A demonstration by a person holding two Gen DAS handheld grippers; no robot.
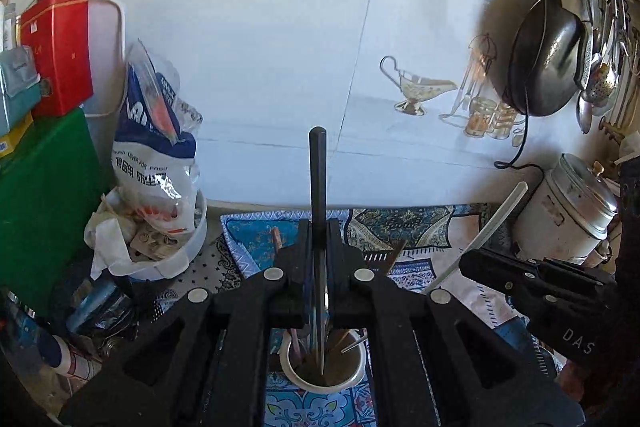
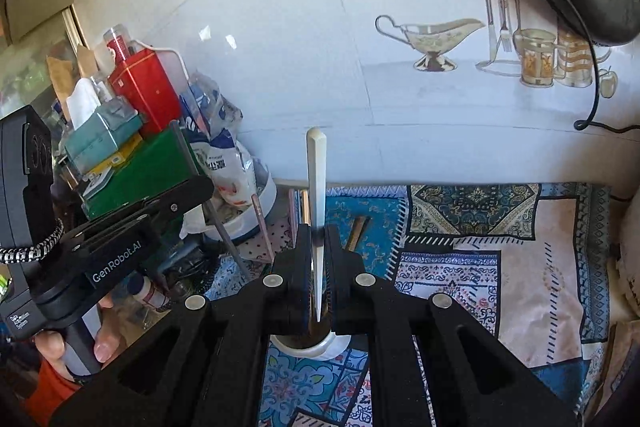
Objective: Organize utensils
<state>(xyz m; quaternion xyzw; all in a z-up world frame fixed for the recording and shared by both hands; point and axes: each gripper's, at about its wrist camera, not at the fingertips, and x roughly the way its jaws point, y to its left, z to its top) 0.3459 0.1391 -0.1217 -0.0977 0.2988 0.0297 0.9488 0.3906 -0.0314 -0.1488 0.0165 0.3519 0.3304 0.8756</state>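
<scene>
Black plastic makes both tools. The left gripper [image 1: 319, 267] is pinching a black chopstick [image 1: 318, 171], which stands nearly upright between the pressed fingers; its thin end points down into a white cup [image 1: 362, 359] directly below. This cup stands on the patterned cloth [image 1: 404, 223] that covers the bench, and it already contains several sticks, though I cannot tell how many because the gripper hides most of them.

The right gripper [image 2: 318, 259] is pinching a white chopstick [image 2: 316, 167] in the same manner, upright, with its pointed end just above the rim of the white cup [image 2: 328, 345]. From the left wrist view, the white chopstick [image 1: 496, 219] appears tilted, and the right gripper [image 1: 504, 269] is near, to the right side of the cup. From the right wrist view, the left gripper [image 2: 160, 211] is on the left, and the person's hand [image 2: 60, 351] holds its handle.

On the cloth behind the cup lies a brown stick [image 2: 357, 233], possibly one more chopstick. At the left stand a green box [image 1: 44, 203], a red tin [image 1: 60, 55] and a white bowl [image 1: 180, 259] with a plastic bag [image 1: 156, 147] in it. A dark pan [image 1: 548, 55] hangs on the tiled wall [image 1: 260, 47], and a metal pot [image 1: 564, 211] stands at the right.
</scene>
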